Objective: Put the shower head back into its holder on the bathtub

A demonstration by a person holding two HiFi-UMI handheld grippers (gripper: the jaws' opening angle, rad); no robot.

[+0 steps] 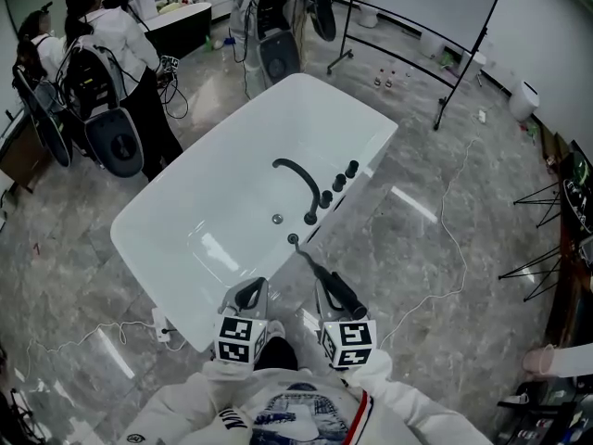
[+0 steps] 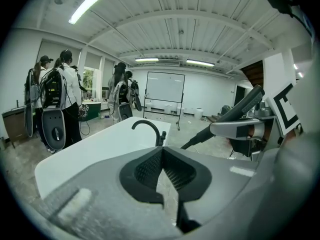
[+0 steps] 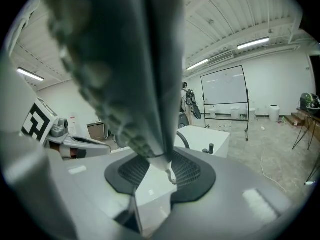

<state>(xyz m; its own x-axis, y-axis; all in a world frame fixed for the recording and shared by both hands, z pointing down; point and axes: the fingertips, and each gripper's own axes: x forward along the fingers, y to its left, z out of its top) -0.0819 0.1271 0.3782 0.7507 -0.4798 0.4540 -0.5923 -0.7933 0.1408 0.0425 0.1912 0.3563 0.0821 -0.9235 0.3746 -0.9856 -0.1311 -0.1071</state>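
Right gripper clamped on shower head; its long axis points up-left at holder on bathtub rim, just ahead. Left gripper closed, empty, alongside.

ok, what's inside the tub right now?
Only the drain shows on the tub floor, beside the black faucet. The left gripper hides a bit of the near end.

The person wears a white sweatshirt with a blue-grey chest print and a red stripe at the print's three o'clock. The sleeves are white too. The left gripper and right gripper are pale grey with black ribbed pads. Each carries a black-and-white marker cube.
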